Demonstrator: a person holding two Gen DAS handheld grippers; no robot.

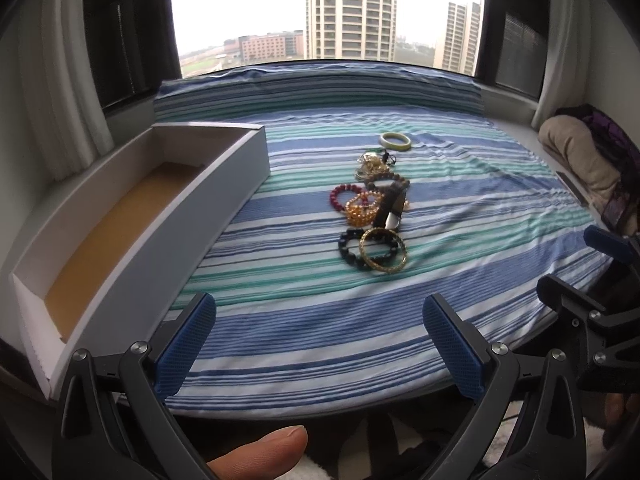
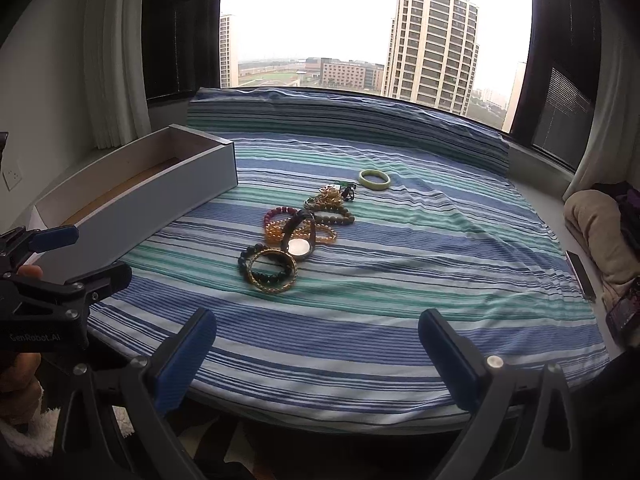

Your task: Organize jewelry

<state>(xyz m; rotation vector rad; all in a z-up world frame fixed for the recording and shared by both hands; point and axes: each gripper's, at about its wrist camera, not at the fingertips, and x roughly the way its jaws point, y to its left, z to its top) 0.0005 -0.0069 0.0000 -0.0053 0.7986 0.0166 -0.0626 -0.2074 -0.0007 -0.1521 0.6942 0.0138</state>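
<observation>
A pile of jewelry lies mid-bed on the striped sheet: a gold bangle (image 1: 384, 251) (image 2: 273, 270) over a black bead bracelet (image 1: 347, 246) (image 2: 245, 261), an amber bead bracelet (image 1: 362, 209) (image 2: 280, 232), a red bead bracelet (image 1: 340, 197) (image 2: 276, 213), a dark watch (image 1: 390, 208) (image 2: 298, 240), a brown bead bracelet (image 1: 390, 181) (image 2: 340, 214), and a pale green bangle (image 1: 395, 141) (image 2: 374, 179) farthest back. A long white box (image 1: 132, 216) (image 2: 140, 200) with a brown floor sits empty at the left. My left gripper (image 1: 319, 344) and right gripper (image 2: 318, 354) hang open, empty, at the bed's near edge.
The striped sheet (image 1: 460, 216) (image 2: 420, 248) covers the bed up to a window with curtains on both sides. A beige and purple bundle (image 1: 580, 164) (image 2: 600, 224) lies at the right edge. A thumb (image 1: 264, 452) shows below the left gripper.
</observation>
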